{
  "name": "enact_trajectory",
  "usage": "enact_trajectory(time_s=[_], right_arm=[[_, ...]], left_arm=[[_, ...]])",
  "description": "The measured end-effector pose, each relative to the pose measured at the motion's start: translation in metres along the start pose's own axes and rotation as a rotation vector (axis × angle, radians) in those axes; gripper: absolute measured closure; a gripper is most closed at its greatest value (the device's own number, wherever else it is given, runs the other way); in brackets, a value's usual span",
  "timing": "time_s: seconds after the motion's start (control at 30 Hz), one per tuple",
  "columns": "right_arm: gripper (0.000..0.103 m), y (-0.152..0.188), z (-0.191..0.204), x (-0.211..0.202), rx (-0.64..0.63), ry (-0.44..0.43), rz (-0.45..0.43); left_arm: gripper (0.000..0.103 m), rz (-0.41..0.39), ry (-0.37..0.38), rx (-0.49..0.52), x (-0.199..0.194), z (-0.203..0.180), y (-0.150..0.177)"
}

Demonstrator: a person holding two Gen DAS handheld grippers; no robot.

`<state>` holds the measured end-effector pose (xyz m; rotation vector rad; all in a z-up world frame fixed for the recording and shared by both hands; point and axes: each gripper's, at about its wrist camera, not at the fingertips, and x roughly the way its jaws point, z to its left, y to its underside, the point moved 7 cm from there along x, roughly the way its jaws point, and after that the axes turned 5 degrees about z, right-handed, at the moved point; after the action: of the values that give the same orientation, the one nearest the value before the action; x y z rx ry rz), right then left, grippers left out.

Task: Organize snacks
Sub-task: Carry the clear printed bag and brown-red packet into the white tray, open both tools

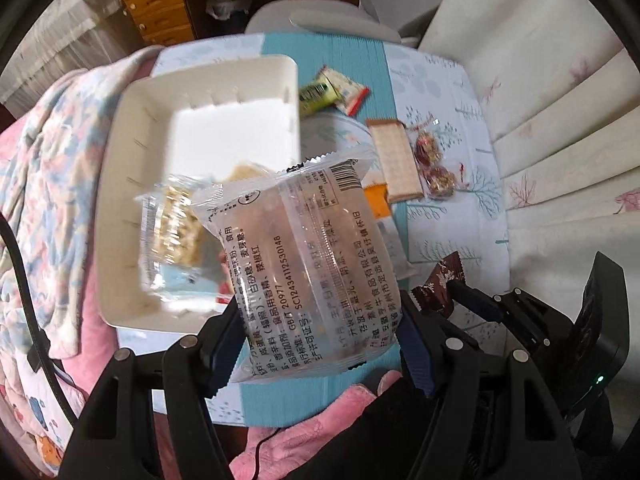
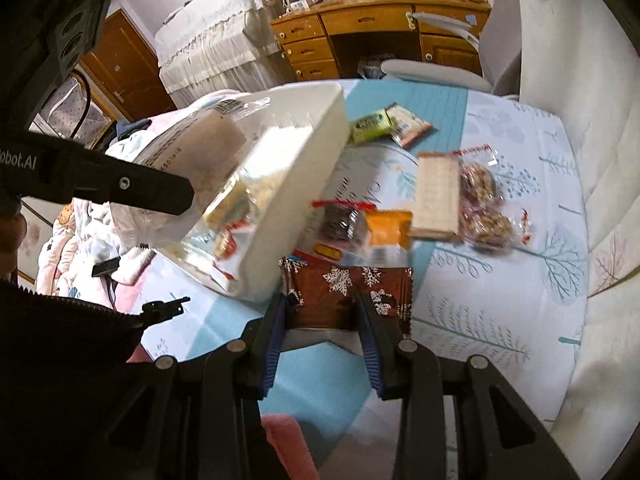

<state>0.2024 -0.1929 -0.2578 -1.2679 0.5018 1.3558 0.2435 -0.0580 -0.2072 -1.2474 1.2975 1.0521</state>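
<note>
My left gripper (image 1: 320, 344) is shut on a clear-wrapped snack pack with black print (image 1: 304, 264), held above the near end of a white bin (image 1: 132, 184). The bin holds a cereal bar pack (image 1: 176, 224). My right gripper (image 2: 322, 320) is shut on a brown snowflake-print snack packet (image 2: 344, 284), low over the table beside the bin (image 2: 316, 152). The left gripper's pack (image 2: 192, 152) shows over the bin in the right wrist view.
Loose snacks lie on the blue-and-white cloth: a green packet (image 2: 370, 124), a wafer bar (image 2: 436, 196), a nut-cluster bag (image 2: 484, 208), an orange packet (image 2: 386, 224). A cream sofa (image 2: 580, 120) lies right, a pink blanket (image 1: 48, 152) left.
</note>
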Motion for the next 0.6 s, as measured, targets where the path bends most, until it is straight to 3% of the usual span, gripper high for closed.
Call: enact_trajectory(time_s=[0.3, 0.6], right_arm=[[0.067, -0.020, 0.044, 0.002, 0.023, -0.011, -0.058], [0.067, -0.041, 0.085, 0.023, 0.063, -0.025, -0.095]], left_arm=[[0.034, -0.146, -0.041, 0.042, -0.028, 0.055, 0.005], [0.034, -0.160, -0.040, 0.050, -0.022, 0.118, 0.010]])
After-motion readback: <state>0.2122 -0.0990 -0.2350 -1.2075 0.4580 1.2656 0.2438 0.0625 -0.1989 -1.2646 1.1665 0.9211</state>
